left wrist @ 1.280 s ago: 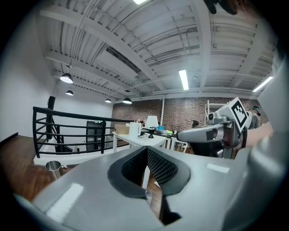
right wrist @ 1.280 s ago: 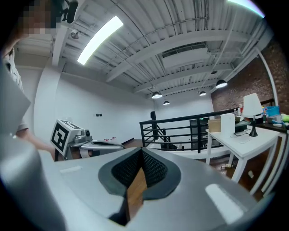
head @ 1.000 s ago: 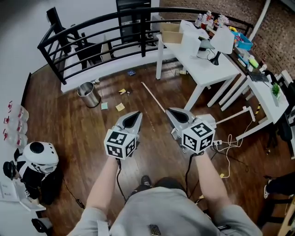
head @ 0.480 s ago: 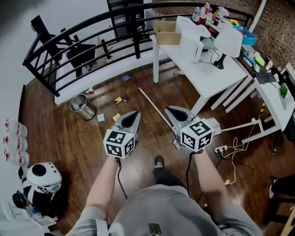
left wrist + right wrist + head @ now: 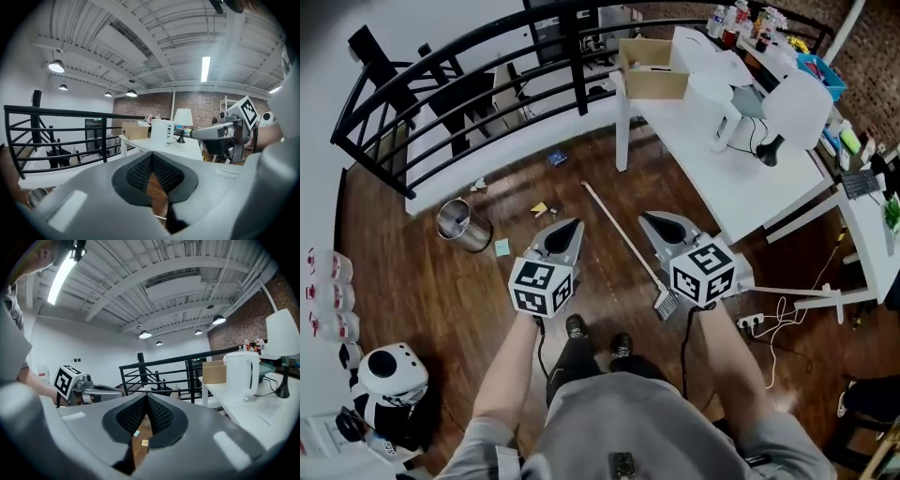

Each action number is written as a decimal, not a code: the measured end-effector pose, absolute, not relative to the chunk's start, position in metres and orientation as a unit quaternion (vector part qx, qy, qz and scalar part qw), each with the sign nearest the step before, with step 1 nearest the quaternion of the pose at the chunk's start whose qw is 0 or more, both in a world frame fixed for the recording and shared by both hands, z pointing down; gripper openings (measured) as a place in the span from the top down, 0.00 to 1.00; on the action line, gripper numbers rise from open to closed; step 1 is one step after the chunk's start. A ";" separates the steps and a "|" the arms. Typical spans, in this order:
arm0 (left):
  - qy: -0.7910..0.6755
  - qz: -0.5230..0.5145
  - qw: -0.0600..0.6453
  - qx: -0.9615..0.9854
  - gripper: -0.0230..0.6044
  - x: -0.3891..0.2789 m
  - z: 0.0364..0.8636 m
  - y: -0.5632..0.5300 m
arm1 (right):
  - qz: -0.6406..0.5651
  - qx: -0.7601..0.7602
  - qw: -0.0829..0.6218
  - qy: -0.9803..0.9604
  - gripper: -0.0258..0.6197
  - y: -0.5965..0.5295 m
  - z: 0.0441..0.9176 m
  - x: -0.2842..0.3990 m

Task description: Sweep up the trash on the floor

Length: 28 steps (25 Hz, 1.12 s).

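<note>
Trash: paper scraps (image 5: 541,207) lie on the wooden floor (image 5: 412,281) ahead of us, between the railing (image 5: 578,70) and our tongs. One blue piece (image 5: 557,158) lies nearer the railing.
Broom (image 5: 623,239): we see it flat on the floor, its head (image 5: 666,304) just beside the right tongs' marker cube and its handle running up and to the left. Neither pair of tongs grips it.
Left tongs (image 5: 573,225): closed tip to tip, with nothing between them.
Right tongs (image 5: 646,218): likewise pressed together and empty (two scraps on the floor show through the gap behind the tips).
Bin (image 5: 459,223): metal, standing left of the scraps.
Worktop (image 5: 722,159): white, at the right, carrying a cardboard box (image 5: 654,67) and a lamp (image 5: 795,103).
</note>
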<state>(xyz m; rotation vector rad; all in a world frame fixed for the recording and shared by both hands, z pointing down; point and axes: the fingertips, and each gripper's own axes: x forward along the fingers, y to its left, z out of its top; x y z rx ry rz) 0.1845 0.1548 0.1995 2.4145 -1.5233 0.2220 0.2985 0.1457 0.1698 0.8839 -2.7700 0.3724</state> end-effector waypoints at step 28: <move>-0.424 0.135 0.216 0.869 0.95 0.016 0.673 -0.185 | 0.218 0.374 0.298 -0.851 0.89 -0.219 0.770 0.144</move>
